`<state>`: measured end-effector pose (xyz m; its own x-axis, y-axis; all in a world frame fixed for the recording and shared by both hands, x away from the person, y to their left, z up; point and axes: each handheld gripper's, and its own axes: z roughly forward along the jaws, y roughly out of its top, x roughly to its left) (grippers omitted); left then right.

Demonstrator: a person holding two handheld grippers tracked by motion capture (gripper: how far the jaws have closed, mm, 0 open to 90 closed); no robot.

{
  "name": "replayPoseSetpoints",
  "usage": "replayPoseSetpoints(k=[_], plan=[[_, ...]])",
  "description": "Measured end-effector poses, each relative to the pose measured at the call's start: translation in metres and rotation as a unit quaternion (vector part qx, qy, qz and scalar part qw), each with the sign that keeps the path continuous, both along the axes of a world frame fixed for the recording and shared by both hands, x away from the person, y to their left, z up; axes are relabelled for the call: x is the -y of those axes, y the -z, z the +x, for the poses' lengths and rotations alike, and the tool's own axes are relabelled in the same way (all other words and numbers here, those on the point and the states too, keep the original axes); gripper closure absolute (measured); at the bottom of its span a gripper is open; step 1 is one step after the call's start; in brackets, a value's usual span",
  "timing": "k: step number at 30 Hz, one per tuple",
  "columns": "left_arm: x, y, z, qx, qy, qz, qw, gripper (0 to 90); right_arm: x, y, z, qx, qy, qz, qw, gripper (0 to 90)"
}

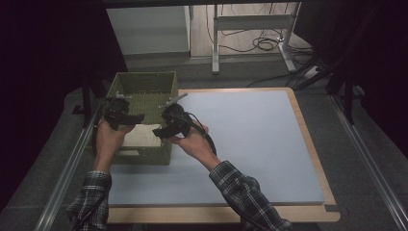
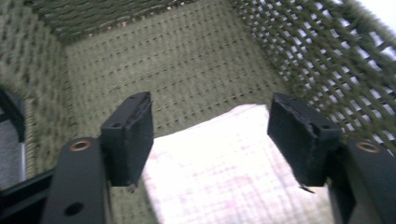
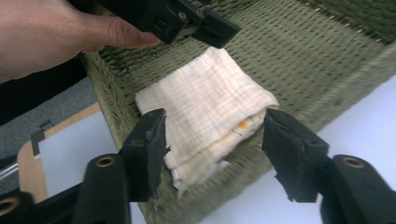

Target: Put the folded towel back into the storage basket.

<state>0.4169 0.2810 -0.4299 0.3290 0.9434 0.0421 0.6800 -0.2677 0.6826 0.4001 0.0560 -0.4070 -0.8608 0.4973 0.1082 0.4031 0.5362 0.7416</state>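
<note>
Cloth: folded cream cloth [image 3: 205, 109] with a faint check lies in the near end of the green woven basket [image 1: 144, 86]; one folded edge rests against the basket's near wall, layers showing there with a small orange dot.
Cloth axis: in the right gripper view the fold runs from the near wall back toward the basket floor, slightly skewed to the walls.
Left gripper: left gripper [image 1: 122, 115] hangs over the basket's left side, pointing down into it; in its own view the cloth [image 2: 224, 172] lies below and between the jaws, not touched.
Left jaws: released, standing apart with nothing pressed between them.
Right gripper: right gripper [image 1: 168, 126] sits at the basket's near right rim, jaws aimed at the cloth's edge from outside.
Right jaws: released too; the cloth shows in the gap beyond them, pads clear of it.
Nearer hand: both are close; the left one looks more directly above the cloth, by my reading.
Step in hand: likely letting go after laying the cloth in the basket.
Table: pale blue mat [image 1: 250, 139] on a wooden-edged table [image 1: 315, 154]; the basket stands at the mat's far left corner.
Room: dim, grey floor, cables [image 1: 262, 44] and a metal frame beyond the table.
</note>
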Motion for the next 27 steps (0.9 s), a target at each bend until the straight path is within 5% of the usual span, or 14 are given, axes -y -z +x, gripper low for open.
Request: replayPoseSetpoints(k=[13,27], plan=[[0.026,-0.002,0.007,-0.007,0.018,-0.029,0.9994,12.6,0.054,0.005,0.004,0.004,0.01,0.004,0.9999,24.4],[0.062,-0.015,0.008,0.001,0.047,-0.063,0.9969,6.7,0.125,0.023,-0.002,0.021,0.037,-0.003,0.9991,18.4]])
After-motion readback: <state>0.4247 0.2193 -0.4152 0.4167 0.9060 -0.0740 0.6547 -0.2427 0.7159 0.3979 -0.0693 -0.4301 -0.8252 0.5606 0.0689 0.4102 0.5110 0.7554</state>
